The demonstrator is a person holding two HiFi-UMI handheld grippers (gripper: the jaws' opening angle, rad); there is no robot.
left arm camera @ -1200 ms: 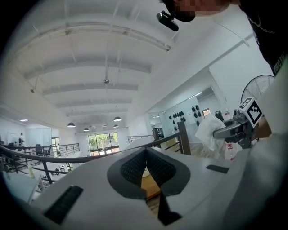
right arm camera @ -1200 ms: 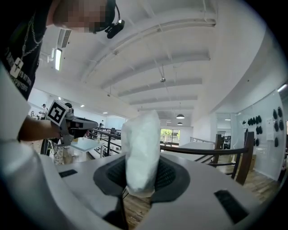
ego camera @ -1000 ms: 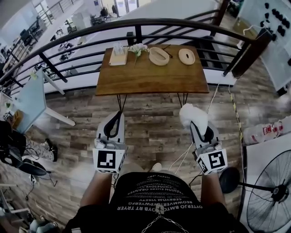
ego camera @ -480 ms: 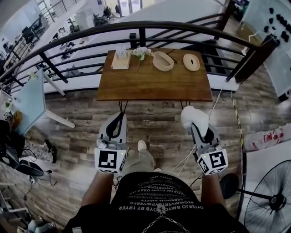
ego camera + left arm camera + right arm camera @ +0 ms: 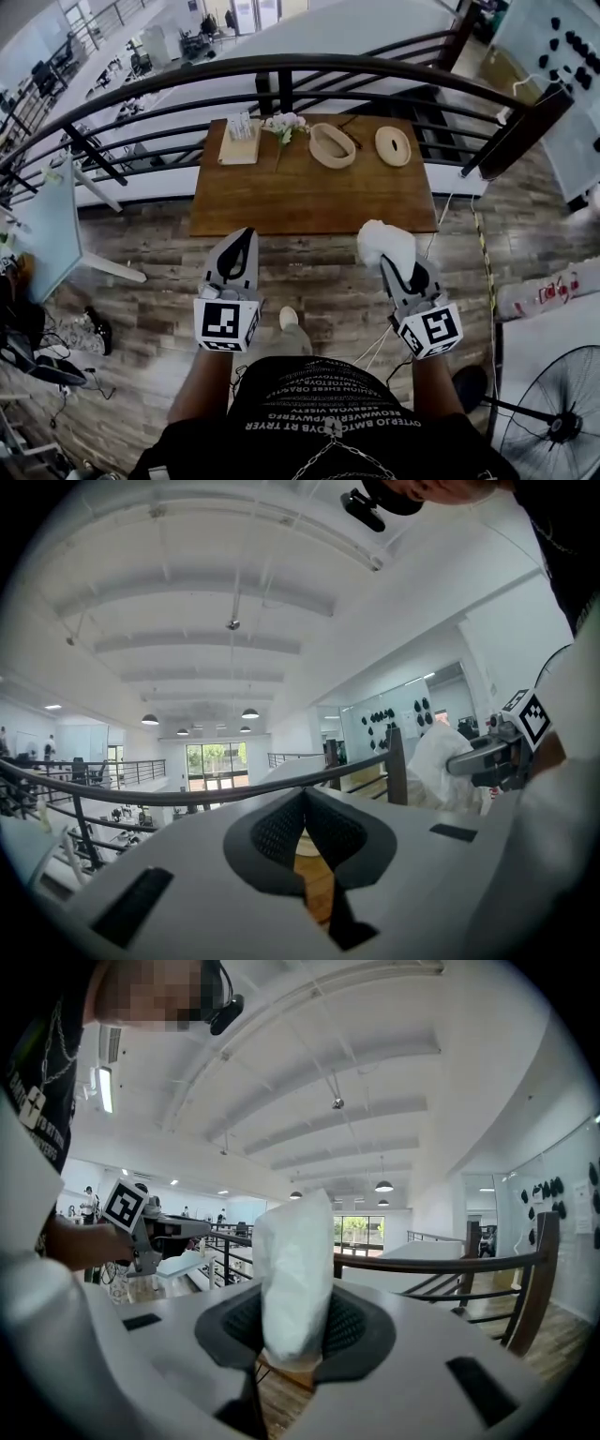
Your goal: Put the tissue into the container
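Left gripper [image 5: 246, 240]: jaws together at the tips with nothing between them; in the left gripper view [image 5: 303, 799] only a strip of wood shows through the slit below the tips.
Right gripper [image 5: 390, 264]: clamped on the tissue; in the right gripper view [image 5: 295, 1309] the dark pads [image 5: 345, 1321] press on its lower part from both sides.
Tissue [image 5: 383, 244]: a white crumpled wad standing up out of the right jaws [image 5: 294, 1269], held in the air. In the head view it lies over the near right edge of the surface.
Surface [image 5: 309, 199]: a brown wooden top in front of the person, with its far edge by the railing.
Container [image 5: 333, 146]: a light oval bowl on the far part of the surface, right of centre and well apart from the tissue.
Oval piece [image 5: 394, 145]: flat and light, just right of the container; whether it is a lid cannot be told.
Flowers [image 5: 284, 122]: a small pale bunch, just left of the container.
Tray [image 5: 240, 143]: a light block at the far left of the surface, with something small upright on it.
Railing [image 5: 187, 75]: dark curved bars beyond the surface.
Floor [image 5: 309, 281]: grey-brown planks under both grippers.
Grippers together: side by side on the near side of the surface, apart, each with its marker cube towards the person.
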